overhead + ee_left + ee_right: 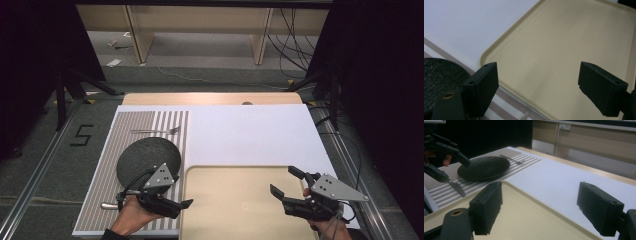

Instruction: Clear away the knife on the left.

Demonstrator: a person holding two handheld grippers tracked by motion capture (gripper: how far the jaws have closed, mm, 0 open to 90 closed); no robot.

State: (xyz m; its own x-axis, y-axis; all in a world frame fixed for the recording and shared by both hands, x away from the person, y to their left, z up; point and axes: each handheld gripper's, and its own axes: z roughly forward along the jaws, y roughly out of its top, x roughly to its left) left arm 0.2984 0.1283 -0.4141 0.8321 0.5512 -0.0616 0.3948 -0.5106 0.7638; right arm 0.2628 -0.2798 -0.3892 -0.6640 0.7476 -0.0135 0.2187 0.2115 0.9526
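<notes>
The left gripper (176, 200) has its jaws wide apart, with nothing between them. It hangs at the edge of the tan tray (235, 210), just beside the black plate (145, 157). The right gripper (289, 182) is wide apart too, above the tray. A knife (456, 187) lies on the striped mat (102, 185) near the plate. A fork (155, 131) lies behind the plate.

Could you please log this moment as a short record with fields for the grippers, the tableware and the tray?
left gripper: open, beside the knife on the striped mat
right gripper: open, above the tray, holding nothing
plate: dark, round, on the mat
fork: beyond the plate
knife: on the near side of the plate
tray: beige, empty
</notes>
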